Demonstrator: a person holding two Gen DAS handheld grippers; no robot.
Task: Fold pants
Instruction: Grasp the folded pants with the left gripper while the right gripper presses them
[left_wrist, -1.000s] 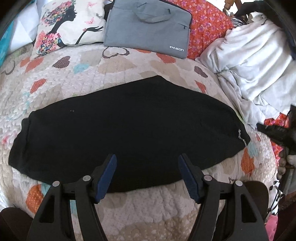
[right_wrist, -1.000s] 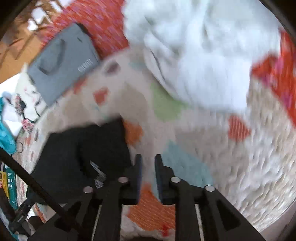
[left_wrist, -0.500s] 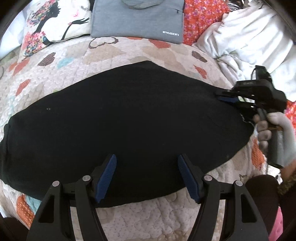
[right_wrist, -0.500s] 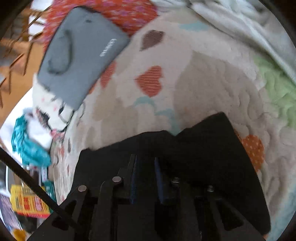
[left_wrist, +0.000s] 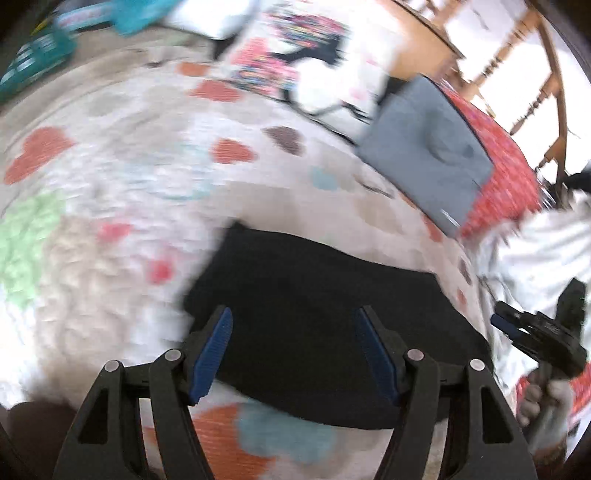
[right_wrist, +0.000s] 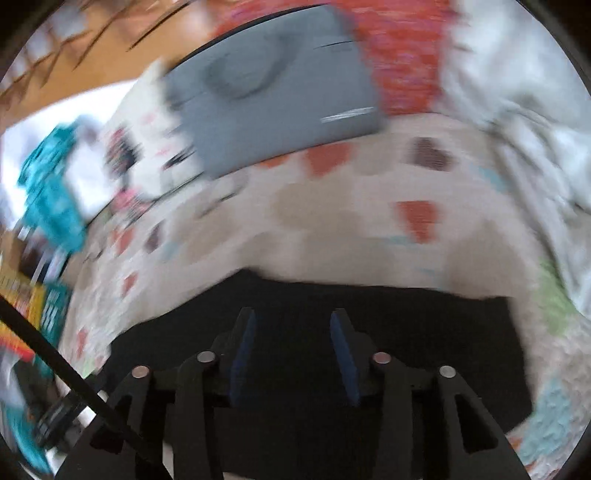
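pants: black pants (left_wrist: 325, 314) folded flat on quilt (left_wrist: 110, 295)
left gripper (left_wrist: 293, 354): wide apart, empty
right gripper (right_wrist: 291, 350): jaws opening, empty
left view only: gloved hand (left_wrist: 546, 402)
blur: bag (right_wrist: 273, 92) logo unreadable

Black pants (left_wrist: 325, 317), folded into a compact roughly rectangular slab, lying flat on the heart-print quilt (left_wrist: 122, 206) of the bed. Plain dark fabric, no detail visible through the blur. Edges fairly straight, far edge slightly bowed.
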